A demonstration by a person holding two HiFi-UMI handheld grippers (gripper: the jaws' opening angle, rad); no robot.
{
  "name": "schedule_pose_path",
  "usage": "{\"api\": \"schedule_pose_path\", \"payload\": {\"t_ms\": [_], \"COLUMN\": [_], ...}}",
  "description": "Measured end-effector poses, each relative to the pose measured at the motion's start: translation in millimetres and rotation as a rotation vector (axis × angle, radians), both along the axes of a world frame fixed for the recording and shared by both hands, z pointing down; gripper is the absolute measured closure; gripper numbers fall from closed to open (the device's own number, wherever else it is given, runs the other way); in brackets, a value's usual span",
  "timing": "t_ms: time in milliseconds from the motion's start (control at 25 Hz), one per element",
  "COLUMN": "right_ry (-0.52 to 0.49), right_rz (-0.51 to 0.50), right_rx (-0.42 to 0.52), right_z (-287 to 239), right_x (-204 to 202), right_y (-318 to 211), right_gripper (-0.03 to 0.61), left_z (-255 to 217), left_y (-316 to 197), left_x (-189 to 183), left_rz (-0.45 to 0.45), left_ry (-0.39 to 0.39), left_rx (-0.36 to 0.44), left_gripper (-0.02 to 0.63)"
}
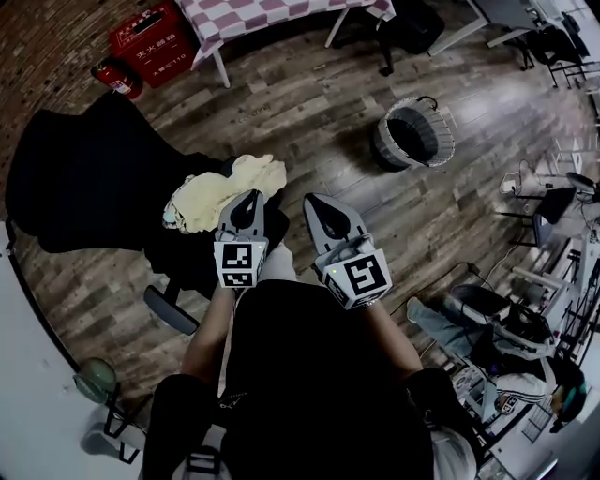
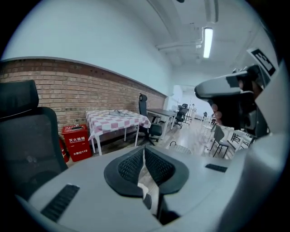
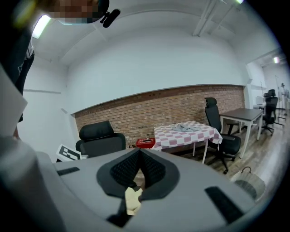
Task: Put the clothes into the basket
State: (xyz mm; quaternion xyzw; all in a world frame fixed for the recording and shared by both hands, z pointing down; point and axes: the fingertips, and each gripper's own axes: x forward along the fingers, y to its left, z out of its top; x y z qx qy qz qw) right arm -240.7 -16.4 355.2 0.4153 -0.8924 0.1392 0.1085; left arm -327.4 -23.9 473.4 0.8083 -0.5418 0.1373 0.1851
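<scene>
A heap of cream and pale yellow clothes (image 1: pixel 225 192) lies on the seat of a black office chair (image 1: pixel 89 183). The round wire basket (image 1: pixel 415 134) stands on the wood floor to the right and farther off; it also shows in the left gripper view (image 2: pixel 180 148) and the right gripper view (image 3: pixel 247 182). My left gripper (image 1: pixel 251 195) hangs at the right edge of the heap, jaws shut with nothing between them. Beside it my right gripper (image 1: pixel 315 201) is over the floor, shut and holding nothing. A scrap of cream cloth (image 3: pixel 132 200) shows below its jaws.
A table with a red-checked cloth (image 1: pixel 272 11) stands at the back, a grey garment (image 3: pixel 183 128) on it. A red box (image 1: pixel 150 42) and an extinguisher (image 1: pixel 117 77) are by the brick wall. More chairs (image 1: pixel 553 211) and a seated person (image 1: pixel 487 337) are at the right.
</scene>
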Motion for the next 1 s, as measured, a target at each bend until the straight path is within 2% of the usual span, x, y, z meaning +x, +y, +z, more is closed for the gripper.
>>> {"api": "schedule_pose_path", "payload": {"t_ms": [160, 360, 400, 480, 520, 760, 1000], "right_ry": [0.009, 0.019, 0.023, 0.029, 0.031, 0.033, 0.026], "right_rz": [-0.008, -0.008, -0.008, -0.007, -0.007, 0.014, 0.039], "right_rx": [-0.045, -0.091, -0.096, -0.103, -0.106, -0.14, -0.174], "right_z": [17.6, 35.3, 38.3, 42.7, 44.5, 56.0, 64.4], "right_x": [-11.9, -24.8, -27.0, -30.7, -31.6, -28.2, -18.7], "right_y": [-9.1, -17.7, -18.5, -20.6, -21.9, -20.4, -19.4], "right_gripper": [0.571, 0.571, 0.571, 0.571, 0.571, 0.57, 0.571], "left_z": [24.7, 74.5, 87.3, 115.1, 127.2, 199.0, 238.6], "left_y": [-12.4, -19.9, -19.1, -17.1, -17.8, -15.2, -21.9], "left_x": [-6.0, -9.7, -10.6, -13.3, -15.0, -20.3, -24.0], "left_rz": [0.02, 0.09, 0.104, 0.127, 0.135, 0.192, 0.204], "left_ry": [-0.017, -0.085, -0.097, -0.125, -0.142, -0.214, -0.272], "left_rx": [-0.055, -0.155, -0.181, -0.238, -0.257, -0.39, -0.479], "left_gripper": [0.598, 0.591, 0.574, 0.477, 0.458, 0.402, 0.375]}}
